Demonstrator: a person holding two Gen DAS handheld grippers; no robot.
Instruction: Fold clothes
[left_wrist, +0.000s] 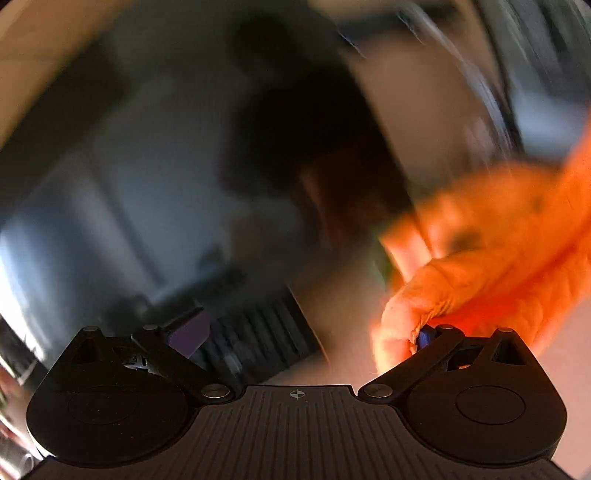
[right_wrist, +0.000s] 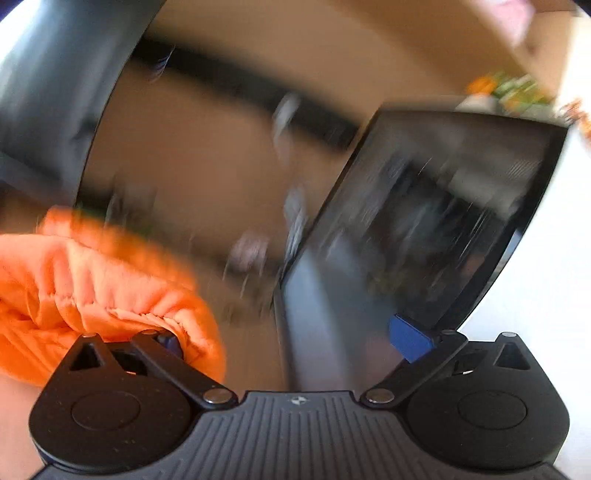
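No legible text or labels anywhere.

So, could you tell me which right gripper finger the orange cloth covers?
The finger at the left of the right wrist view: orange cloth wraps its tip, while the other finger's blue pad is bare.

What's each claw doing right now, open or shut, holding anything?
Left claw: open; orange cloth drapes over one finger, not clamped.
Right claw: open; the same cloth hangs over one finger, not clamped.
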